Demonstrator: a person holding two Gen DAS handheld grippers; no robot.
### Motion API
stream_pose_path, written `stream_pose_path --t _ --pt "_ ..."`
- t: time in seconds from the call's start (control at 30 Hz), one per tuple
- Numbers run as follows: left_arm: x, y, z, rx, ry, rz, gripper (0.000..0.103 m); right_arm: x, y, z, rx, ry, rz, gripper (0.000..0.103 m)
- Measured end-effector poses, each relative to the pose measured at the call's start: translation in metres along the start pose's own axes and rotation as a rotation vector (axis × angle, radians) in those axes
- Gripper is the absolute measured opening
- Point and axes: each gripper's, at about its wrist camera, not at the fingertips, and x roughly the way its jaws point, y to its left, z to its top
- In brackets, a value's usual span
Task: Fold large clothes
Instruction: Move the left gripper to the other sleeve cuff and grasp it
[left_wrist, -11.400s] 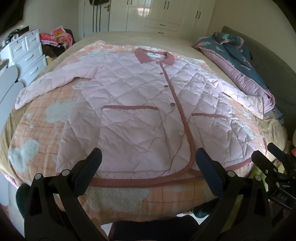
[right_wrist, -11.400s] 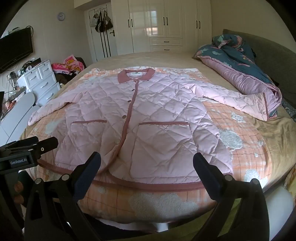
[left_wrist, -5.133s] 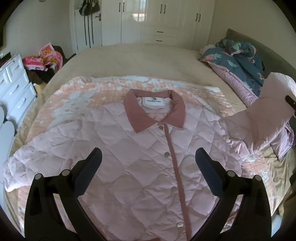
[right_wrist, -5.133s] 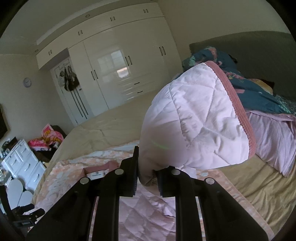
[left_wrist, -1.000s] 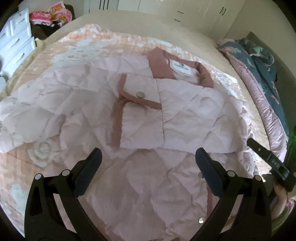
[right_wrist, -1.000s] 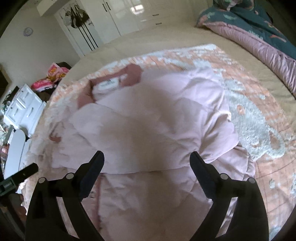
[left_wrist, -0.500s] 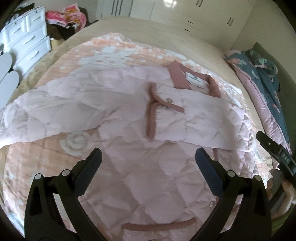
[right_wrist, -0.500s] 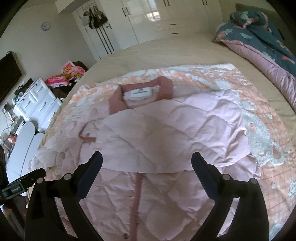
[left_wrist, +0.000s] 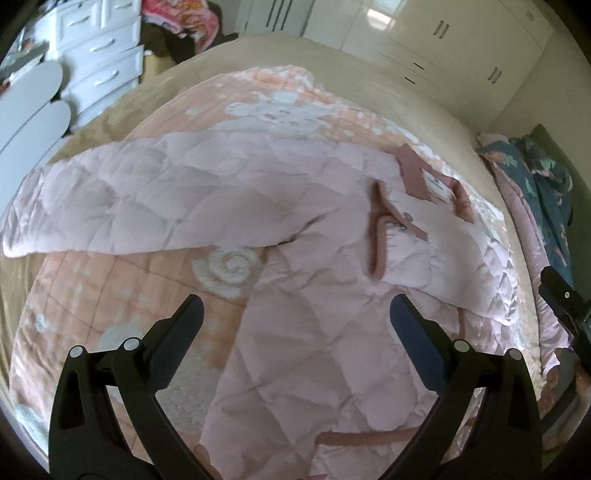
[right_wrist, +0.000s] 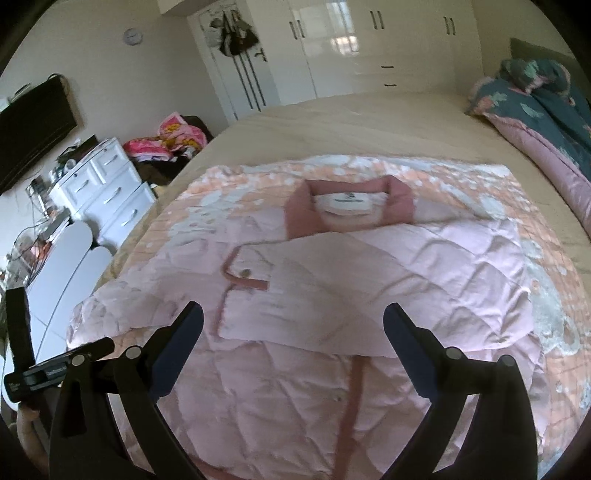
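A pink quilted jacket (left_wrist: 325, 332) (right_wrist: 332, 369) with a dusty-rose collar (right_wrist: 351, 210) lies face up on the bed. Its right sleeve (right_wrist: 369, 295) is folded across the chest, the cuff (left_wrist: 384, 236) ending near the collar. The left sleeve (left_wrist: 122, 206) still stretches out flat toward the bed's left side. My left gripper (left_wrist: 295, 314) hovers open above the jacket's lower left flank, holding nothing. My right gripper (right_wrist: 293, 321) hovers open over the front below the folded sleeve, also holding nothing.
An orange-pink blanket (left_wrist: 92, 302) covers the bed under the jacket. A teal and pink duvet (right_wrist: 546, 110) is heaped at the bed's right. White drawers (right_wrist: 107, 184) stand left of the bed, wardrobes (right_wrist: 351, 48) behind it. The right gripper's body (left_wrist: 565, 295) shows at the left view's edge.
Both grippers have drawn back from the jacket and stayed open. The left view has swung leftward, bringing the outstretched left sleeve into fuller view. The folded right sleeve lies still.
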Motion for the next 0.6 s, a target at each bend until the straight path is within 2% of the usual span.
stream_pose_path --t 0.27,0.5,0.6 --pt "-0.007 0.035 0.002 -0.049 -0.016 0.018 0.095 0.011 0.042 0.003 -0.059 0.014 0.037 0.098" --pt "-0.013 0.069 0.006 -0.101 -0.050 0.067 0.095 0.024 0.082 -0.003 -0.133 0.032 0.058 0.098" --pt "-0.012 0.083 0.005 -0.138 -0.049 0.058 0.095 0.030 0.097 -0.006 -0.161 0.043 0.068 0.098"
